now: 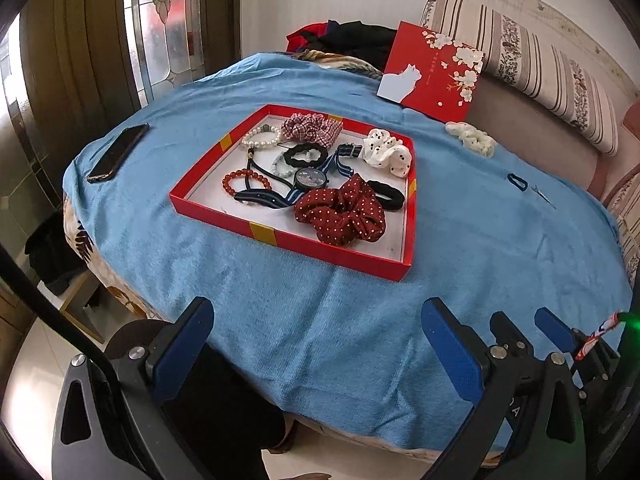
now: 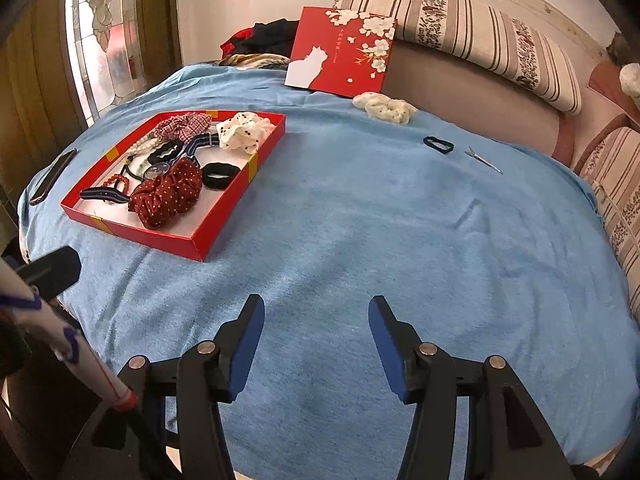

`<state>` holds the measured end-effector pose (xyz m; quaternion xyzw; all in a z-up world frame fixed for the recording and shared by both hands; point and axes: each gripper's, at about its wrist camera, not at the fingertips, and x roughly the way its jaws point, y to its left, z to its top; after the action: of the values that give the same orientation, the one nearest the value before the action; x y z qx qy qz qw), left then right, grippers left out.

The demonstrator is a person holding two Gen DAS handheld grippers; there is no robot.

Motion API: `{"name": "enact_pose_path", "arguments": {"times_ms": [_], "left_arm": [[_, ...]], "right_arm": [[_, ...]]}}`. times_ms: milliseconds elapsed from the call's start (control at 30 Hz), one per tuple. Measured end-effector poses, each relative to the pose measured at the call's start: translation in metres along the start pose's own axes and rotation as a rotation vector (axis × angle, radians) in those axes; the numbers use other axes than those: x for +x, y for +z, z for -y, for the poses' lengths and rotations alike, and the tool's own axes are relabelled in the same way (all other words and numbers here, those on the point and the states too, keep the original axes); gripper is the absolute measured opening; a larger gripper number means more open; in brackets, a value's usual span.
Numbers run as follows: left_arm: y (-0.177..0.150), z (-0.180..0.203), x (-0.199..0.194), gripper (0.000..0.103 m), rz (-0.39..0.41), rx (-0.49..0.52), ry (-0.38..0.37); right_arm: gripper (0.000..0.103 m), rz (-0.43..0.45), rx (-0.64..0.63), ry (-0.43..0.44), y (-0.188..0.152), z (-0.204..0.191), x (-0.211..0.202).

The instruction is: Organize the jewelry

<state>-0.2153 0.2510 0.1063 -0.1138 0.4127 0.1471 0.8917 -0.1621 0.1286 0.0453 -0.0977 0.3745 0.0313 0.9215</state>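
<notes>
A red tray (image 1: 280,238) (image 2: 224,236) sits on the blue cloth (image 1: 280,340) (image 2: 380,220). It holds scrunchies, bead bracelets, a watch (image 1: 310,179) and black hair ties. A cream scrunchie (image 1: 472,138) (image 2: 386,107), a dark blue hair tie (image 1: 516,182) (image 2: 439,145) and a silver hair clip (image 1: 542,193) (image 2: 482,160) lie loose on the cloth to the right of the tray. My left gripper (image 1: 316,328) is open and empty at the near edge. My right gripper (image 2: 316,320) is open and empty over the near cloth.
A black phone (image 1: 118,152) (image 2: 52,176) lies left of the tray. The red box lid (image 1: 434,66) (image 2: 340,50) leans at the back against a striped sofa cushion (image 1: 540,68) (image 2: 480,32). Dark clothes (image 1: 344,38) are piled behind.
</notes>
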Motion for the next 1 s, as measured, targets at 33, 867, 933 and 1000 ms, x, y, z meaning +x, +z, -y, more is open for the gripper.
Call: {"name": "enact_pose_path", "arguments": {"times_ms": [33,867,933,1000], "left_arm": [[0.0,0.0,0.001,0.103,-0.002,0.001,0.003],[-0.006,0.008,0.017,0.103,-0.049,0.036,0.024],[-0.006,0.008,0.018,0.103,-0.051,0.037,0.026],[-0.006,0.009,0.018,0.103,-0.053,0.038,0.028]], "right_arm": [[0.059,0.001,-0.001,0.0,0.001,0.0,0.0],[0.061,-0.029,-0.002,0.004,0.001,0.003,0.013],[0.062,-0.03,-0.002,0.005,0.001,0.003,0.012],[0.062,-0.03,-0.001,0.004,0.001,0.002,0.012]]}}
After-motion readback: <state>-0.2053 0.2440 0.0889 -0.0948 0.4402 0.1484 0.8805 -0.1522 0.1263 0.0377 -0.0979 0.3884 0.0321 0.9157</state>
